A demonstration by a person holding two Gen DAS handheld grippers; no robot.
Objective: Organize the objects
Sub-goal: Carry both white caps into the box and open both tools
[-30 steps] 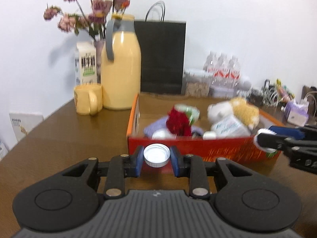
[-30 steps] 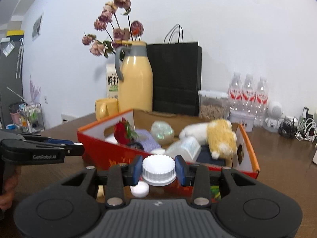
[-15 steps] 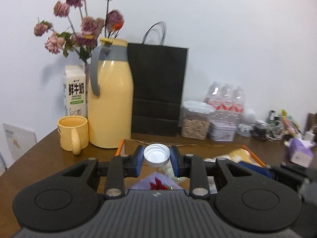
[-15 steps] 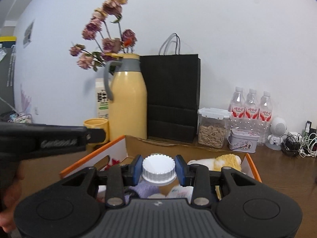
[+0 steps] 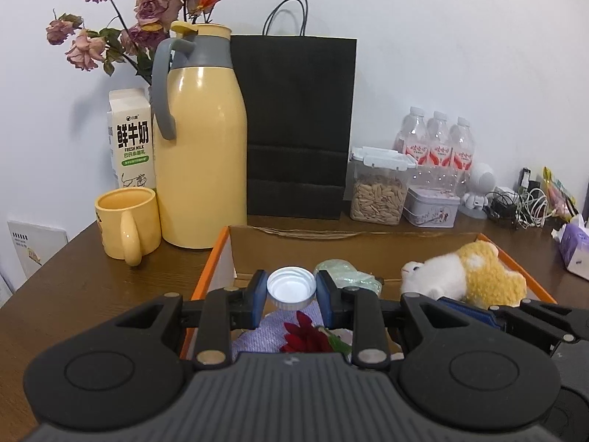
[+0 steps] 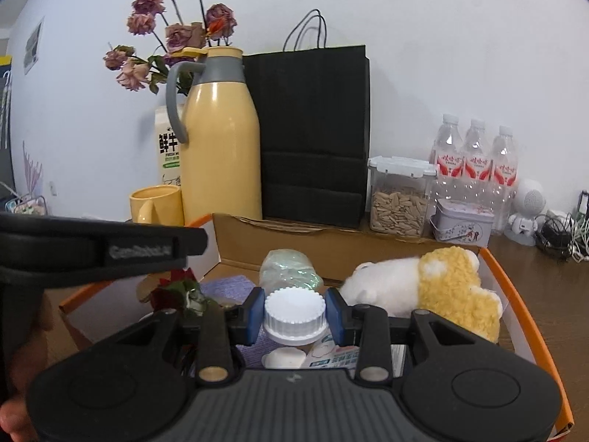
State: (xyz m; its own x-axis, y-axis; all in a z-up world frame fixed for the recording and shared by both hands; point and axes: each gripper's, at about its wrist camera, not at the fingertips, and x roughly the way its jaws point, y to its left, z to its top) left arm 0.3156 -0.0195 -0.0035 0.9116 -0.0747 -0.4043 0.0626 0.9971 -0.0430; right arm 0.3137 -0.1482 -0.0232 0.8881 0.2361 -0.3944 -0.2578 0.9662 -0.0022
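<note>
Spreading beyond both sets of fingers, a brown wooden table [image 5: 73, 294] meets a white wall [image 5: 441, 55]. Ahead of the fingertips an orange cardboard box [image 6: 511, 280] holds a plush toy [image 6: 434, 287]. Behind it stand a black paper bag [image 5: 298, 125] and yellow jug [image 5: 202, 154]. The right gripper [image 6: 294, 313] clamps a ribbed white cap [image 6: 294, 315]; the left gripper [image 5: 291, 289] pinches a small white cap [image 5: 291, 288], both over the box.

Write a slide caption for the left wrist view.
Left gripper holds a white bottle cap above the orange box of mixed items.
</note>
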